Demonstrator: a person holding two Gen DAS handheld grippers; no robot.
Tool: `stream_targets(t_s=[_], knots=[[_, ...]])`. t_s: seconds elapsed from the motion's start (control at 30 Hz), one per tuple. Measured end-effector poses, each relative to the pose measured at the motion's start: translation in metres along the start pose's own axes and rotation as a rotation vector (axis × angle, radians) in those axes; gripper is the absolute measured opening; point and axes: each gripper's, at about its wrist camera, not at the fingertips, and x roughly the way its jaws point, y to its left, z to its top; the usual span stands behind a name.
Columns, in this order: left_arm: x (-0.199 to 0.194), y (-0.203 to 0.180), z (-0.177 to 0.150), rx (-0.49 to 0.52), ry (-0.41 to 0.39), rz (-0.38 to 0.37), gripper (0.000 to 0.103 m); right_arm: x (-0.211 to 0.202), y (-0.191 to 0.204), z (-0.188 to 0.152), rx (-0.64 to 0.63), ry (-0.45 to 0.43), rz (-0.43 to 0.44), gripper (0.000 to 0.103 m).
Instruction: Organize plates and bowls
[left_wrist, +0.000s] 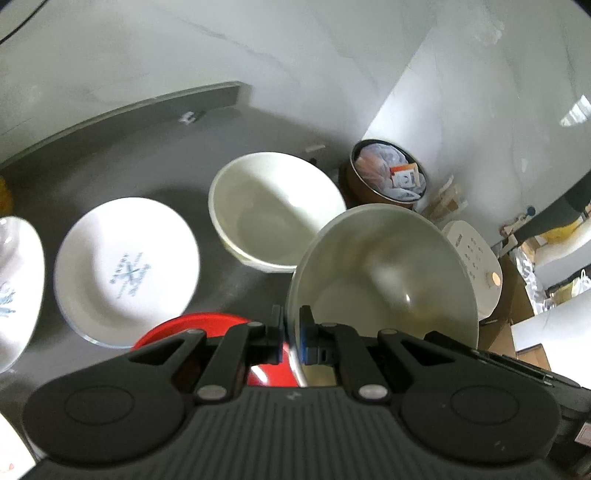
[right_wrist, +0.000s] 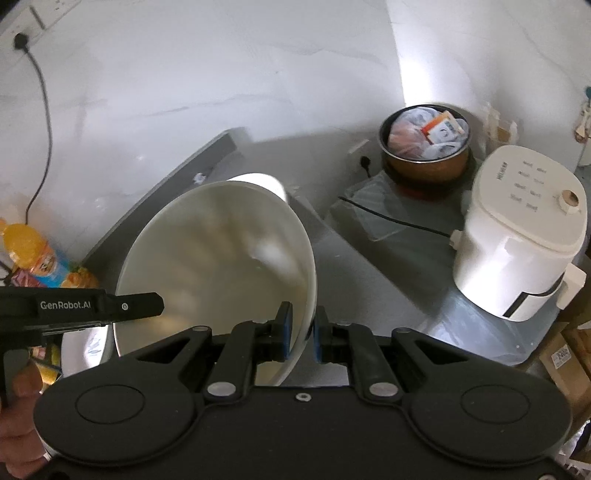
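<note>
1. Two hand-held grippers are working: the left hand-held gripper (left_wrist: 291, 334) is pinching the near rim of a pale bowl (left_wrist: 384, 269), its blue pads pressed against both faces of the wall, and is holding the bowl tilted above the grey bench (left_wrist: 122, 155).
2. The right hand-held gripper (right_wrist: 302, 334) is likewise pinching the rim of a white bowl (right_wrist: 218, 266), which is hanging tilted over the bench; whether this is the same bowl as the one seen from the left wrist cannot be told.
3. Another white bowl (left_wrist: 275, 212) is sitting upright on the bench just beyond the lifted one, with a patterned plate (left_wrist: 127, 271) to its left, a second patterned plate (left_wrist: 14, 291) at the frame edge, and a red dish (left_wrist: 207, 326) partly hidden under the left fingers.
4. Judged from this layout, the bowl-stacking step is in hand, while the plates are lying unstacked.
5. Next, the carried bowl needs levelling, centring over the seated bowl and lowering before the pads part; a tilted release would probably let it clatter or slide off the rim.
</note>
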Motion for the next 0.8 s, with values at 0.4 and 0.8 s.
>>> stream_targets(t_s=[0.4,0.8], knots=[[-0.035,0.044,-0.020,-0.055,-0.017,0.054,0.007,0.002,0.054,-0.025,-0.084,0.034,0.045,0.013],[-0.041,0.077,-0.039,-0.081,0.018,0.075,0.007,0.007,0.088,-0.051,-0.125,0.084,0.045,0.014]])
